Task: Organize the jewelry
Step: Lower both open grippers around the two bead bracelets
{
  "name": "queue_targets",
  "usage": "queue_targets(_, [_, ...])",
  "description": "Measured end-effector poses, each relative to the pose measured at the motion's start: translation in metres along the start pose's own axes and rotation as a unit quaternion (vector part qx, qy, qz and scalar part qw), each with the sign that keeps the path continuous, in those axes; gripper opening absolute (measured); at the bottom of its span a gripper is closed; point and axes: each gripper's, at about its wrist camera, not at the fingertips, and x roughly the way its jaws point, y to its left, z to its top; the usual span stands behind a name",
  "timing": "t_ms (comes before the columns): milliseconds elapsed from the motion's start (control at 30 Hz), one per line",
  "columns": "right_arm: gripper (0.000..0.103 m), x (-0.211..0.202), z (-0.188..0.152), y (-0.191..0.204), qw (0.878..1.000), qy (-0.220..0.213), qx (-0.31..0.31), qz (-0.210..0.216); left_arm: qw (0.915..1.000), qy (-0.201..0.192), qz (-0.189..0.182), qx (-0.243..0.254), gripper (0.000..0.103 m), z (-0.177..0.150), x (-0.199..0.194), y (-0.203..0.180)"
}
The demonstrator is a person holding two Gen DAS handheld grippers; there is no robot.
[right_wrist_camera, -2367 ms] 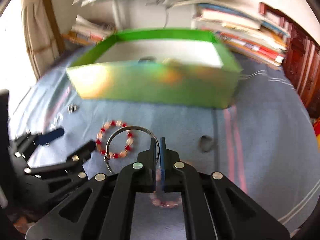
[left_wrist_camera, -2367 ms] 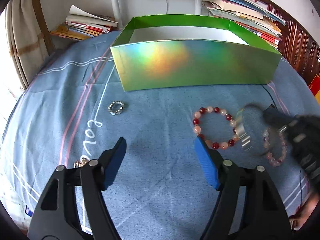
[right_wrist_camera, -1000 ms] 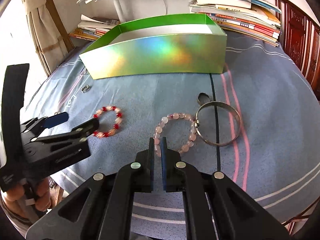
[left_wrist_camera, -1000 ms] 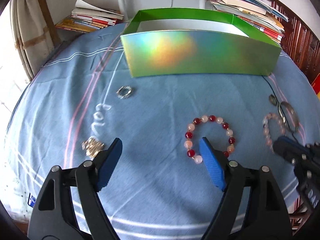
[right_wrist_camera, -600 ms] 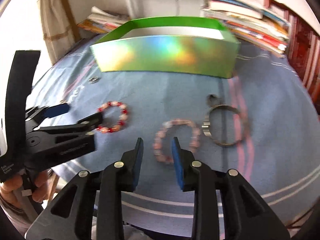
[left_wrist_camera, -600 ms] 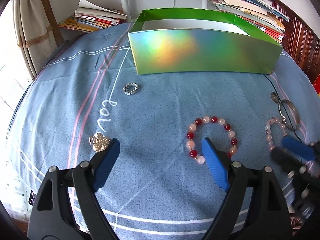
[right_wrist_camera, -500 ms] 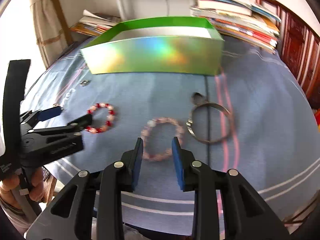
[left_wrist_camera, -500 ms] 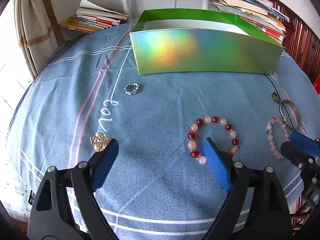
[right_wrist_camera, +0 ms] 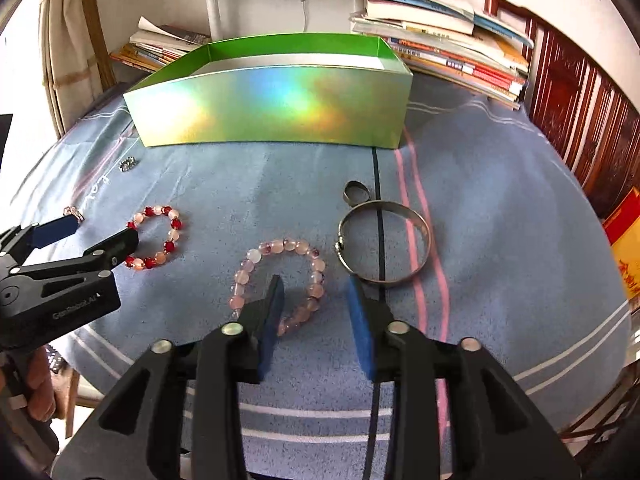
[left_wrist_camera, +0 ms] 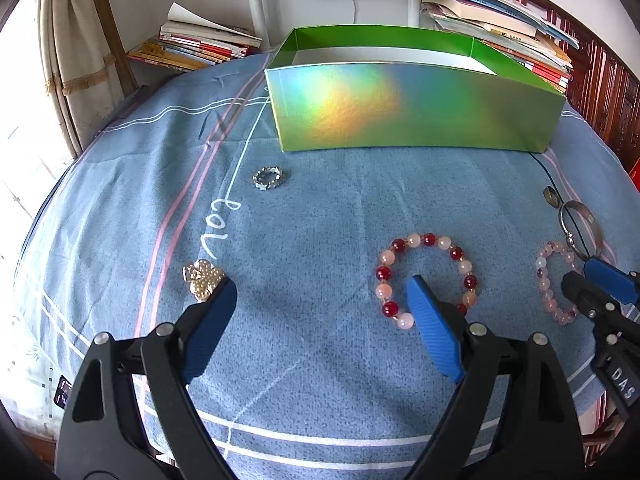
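Note:
On the blue cloth lie a red and pink bead bracelet (left_wrist_camera: 426, 276) (right_wrist_camera: 156, 237), a pale pink bead bracelet (right_wrist_camera: 280, 280) (left_wrist_camera: 554, 282), a silver bangle (right_wrist_camera: 385, 248) (left_wrist_camera: 580, 224), a small ring (right_wrist_camera: 355, 192), a silver chain ring (left_wrist_camera: 267, 178) (right_wrist_camera: 128, 165) and a gold flower brooch (left_wrist_camera: 202, 278). A green holographic box (left_wrist_camera: 412, 108) (right_wrist_camera: 272, 116) stands open behind them. My left gripper (left_wrist_camera: 320, 300) is open and empty, its right finger over the red bracelet. My right gripper (right_wrist_camera: 316, 300) is open and empty, just above the pink bracelet's near right side.
Stacks of books (right_wrist_camera: 448, 60) lie behind the box on the right and more books (left_wrist_camera: 196, 46) on the left. A white lamp pole (left_wrist_camera: 254, 4) stands behind. A curtain (left_wrist_camera: 72, 60) hangs at the left and a dark wood cabinet (right_wrist_camera: 580, 120) at the right.
My right gripper set the silver bangle down on the cloth beside the pink bracelet, then opened and shifted over the pink bracelet. My left gripper stayed open and drifted slightly.

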Motion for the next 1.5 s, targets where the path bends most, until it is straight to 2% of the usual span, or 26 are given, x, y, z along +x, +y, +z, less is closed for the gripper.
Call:
queue_targets(200, [0.041,0.0,-0.001,0.0,1.0,-0.006,0.006,-0.006,0.9996,-0.003,-0.024,-0.014,0.086,-0.004,0.0,0.007])
queue_targets(367, [0.041,-0.002,-0.003,0.005,1.0,-0.008,0.006,0.006,0.9993,-0.012,-0.035,0.003,0.086,-0.008,-0.004,0.004])
queue_targets(533, [0.03,-0.005,-0.003,0.008,0.999,-0.004,0.002,0.032,0.9993,-0.013,-0.035,-0.002,0.088,-0.009,-0.004,0.003])
queue_targets(667, [0.029,-0.005,-0.003,0.007,0.999,-0.004,0.008,0.032,0.9992,-0.005,-0.04,-0.007,0.092,-0.007,-0.002,0.006])
queue_targets(967, [0.03,-0.005,-0.004,0.005,1.0,-0.009,0.007,0.015,0.9993,-0.002,-0.037,-0.01,0.098,-0.007,0.002,0.01])
queue_targets(1367, [0.031,-0.004,-0.003,0.004,1.0,-0.008,0.005,0.015,0.9992,-0.005,-0.038,-0.01,0.099,-0.007,0.002,0.012])
queue_targets(1500, [0.04,-0.004,-0.004,0.007,1.0,-0.011,-0.003,0.02,0.9992,-0.007,-0.038,-0.009,0.099,-0.007,0.002,0.013])
